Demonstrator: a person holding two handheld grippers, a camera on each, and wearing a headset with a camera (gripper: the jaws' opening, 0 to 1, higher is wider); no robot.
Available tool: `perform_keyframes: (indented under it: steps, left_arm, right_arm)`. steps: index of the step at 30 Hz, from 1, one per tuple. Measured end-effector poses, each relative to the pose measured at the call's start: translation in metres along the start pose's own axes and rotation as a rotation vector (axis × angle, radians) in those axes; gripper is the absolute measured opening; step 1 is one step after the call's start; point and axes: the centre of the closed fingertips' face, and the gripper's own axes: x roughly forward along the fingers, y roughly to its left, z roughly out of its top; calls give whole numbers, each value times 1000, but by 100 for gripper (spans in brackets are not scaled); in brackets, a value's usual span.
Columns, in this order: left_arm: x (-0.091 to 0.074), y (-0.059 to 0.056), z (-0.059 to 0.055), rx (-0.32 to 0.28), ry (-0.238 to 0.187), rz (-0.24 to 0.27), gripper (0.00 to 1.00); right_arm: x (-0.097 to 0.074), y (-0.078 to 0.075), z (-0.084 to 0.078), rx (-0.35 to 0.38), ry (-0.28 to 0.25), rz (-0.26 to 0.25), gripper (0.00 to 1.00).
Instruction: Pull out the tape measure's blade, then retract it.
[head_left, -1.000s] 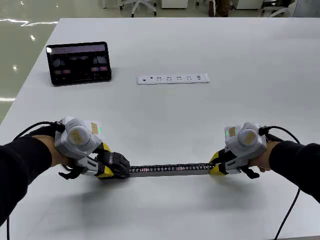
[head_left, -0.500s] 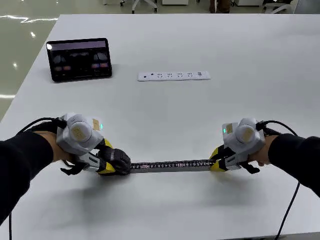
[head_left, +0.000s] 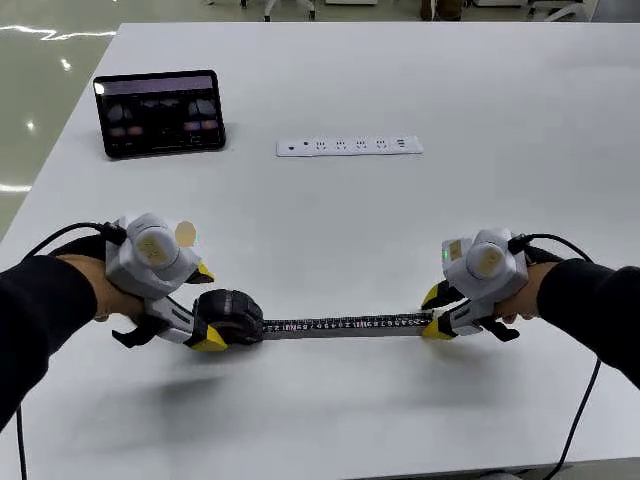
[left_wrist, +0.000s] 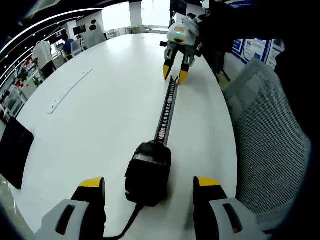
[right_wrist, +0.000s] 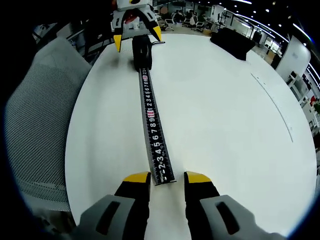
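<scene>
Tape measure (head_left: 228, 316) blade (head_left: 345, 325) is pulled out already, only retracting is left. Left gripper (head_left: 208, 308) and right gripper (head_left: 431, 314) are held spread, nothing pinched.

Tablet (head_left: 159, 112), power strip (head_left: 349, 146), white table (head_left: 480, 90)

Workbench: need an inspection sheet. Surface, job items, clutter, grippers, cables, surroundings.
Surface: white table, flat.
Job's things: tape measure case lies on the table, blade drawn out flat toward the right gripper.
Clutter: tablet, screen lit, far left; power strip beyond centre.
Grippers: left gripper open, jaws either side of the case, not touching; right gripper open, blade tip between its jaws.
Cables: left cable and right cable, black, at the wrists.
Surroundings: mesh chair, glossy floor.
</scene>
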Motion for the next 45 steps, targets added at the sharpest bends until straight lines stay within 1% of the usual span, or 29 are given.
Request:
perform_keyframes:
  steps: [1, 4, 6, 7, 8, 10, 12, 13, 17, 18, 19, 20, 21, 22, 23, 24, 26, 27, 29, 30, 32, 34, 35, 38, 39, 40, 41, 42, 45]
  left_arm:
    - [-1, 0, -1, -17, -10, 11, 70]
    - [-4, 0, -1, -75, -74, 37, 83]
    - [-9, 3, -7, -150, -95, 68, 91]
    - [-10, 3, -10, -206, -108, 73, 95]
    - [-12, 4, -11, -231, -128, 82, 98]
    - [-20, 10, -11, -277, -194, 124, 100]
    - [-25, 9, -16, -366, -233, 125, 100]
    - [-30, 12, -20, -394, -255, 142, 100]
    - [-45, 16, -42, -404, -250, 234, 100]
    - [-50, 14, -37, -402, -288, 241, 99]
    - [-58, 16, -29, -381, -348, 269, 98]
    - [-66, 17, -30, -388, -377, 310, 98]
    - [-69, 15, -32, -409, -379, 312, 100]
    - [-72, 13, -36, -413, -379, 325, 100]
    - [-73, 10, -39, -411, -374, 328, 100]
    - [-73, 7, -42, -411, -373, 328, 100]
    - [-72, 0, -50, -418, -363, 325, 100]
    - [-72, -4, -54, -419, -363, 330, 100]
    - [-74, -6, -59, -424, -378, 351, 100]
    - [-76, -6, -62, -453, -395, 363, 100]
    - [-79, -8, -67, -467, -412, 379, 100]
    - [-81, -10, -74, -500, -413, 385, 100]
    - [-83, -12, -75, -509, -410, 386, 100]
    - [-90, -10, -78, -504, -407, 414, 100]
    - [-95, -8, -78, -510, -420, 434, 100]
    - [-102, -3, -77, -518, -445, 472, 100]
    - [-101, -6, -77, -510, -433, 451, 100]
    - [-101, -7, -77, -513, -429, 449, 100]
    - [-96, -18, -76, -491, -410, 420, 100]
  right_arm:
    - [-1, 0, 0, 3, -6, -7, 22]
    - [-5, 2, -4, 33, -27, -28, 25]
    - [-9, 6, -3, 94, -63, -39, 28]
    - [-11, 6, -4, 123, -83, -53, 31]
    - [-13, 6, -5, 133, -96, -66, 33]
    - [-18, 11, -7, 166, -120, -81, 39]
    - [-22, 13, -10, 183, -139, -101, 43]
    - [-26, 16, -9, 198, -156, -117, 44]
    - [-39, 21, -12, 205, -200, -179, 46]
    - [-43, 18, -12, 212, -213, -215, 47]
    - [-46, 18, -11, 221, -233, -239, 47]
    - [-51, 22, -9, 228, -254, -255, 47]
    - [-54, 24, -9, 222, -265, -270, 48]
    - [-57, 26, -10, 223, -277, -292, 51]
    - [-59, 28, -12, 232, -278, -295, 54]
    - [-60, 30, -14, 243, -283, -299, 56]
    - [-66, 30, -17, 284, -290, -338, 60]
    - [-69, 35, -17, 295, -306, -329, 62]
    - [-73, 38, -18, 299, -309, -332, 69]
    - [-76, 38, -19, 303, -307, -343, 71]
    - [-82, 39, -21, 310, -314, -349, 73]
    - [-85, 38, -28, 320, -305, -349, 73]
    - [-88, 37, -31, 338, -308, -353, 74]
    - [-95, 39, -35, 392, -336, -351, 79]
    - [-96, 41, -37, 407, -345, -351, 81]
    - [-96, 45, -42, 431, -346, -346, 84]
    - [-95, 47, -45, 441, -341, -338, 87]
    - [-95, 50, -48, 443, -338, -334, 89]
    - [-100, 55, -53, 440, -351, -348, 93]
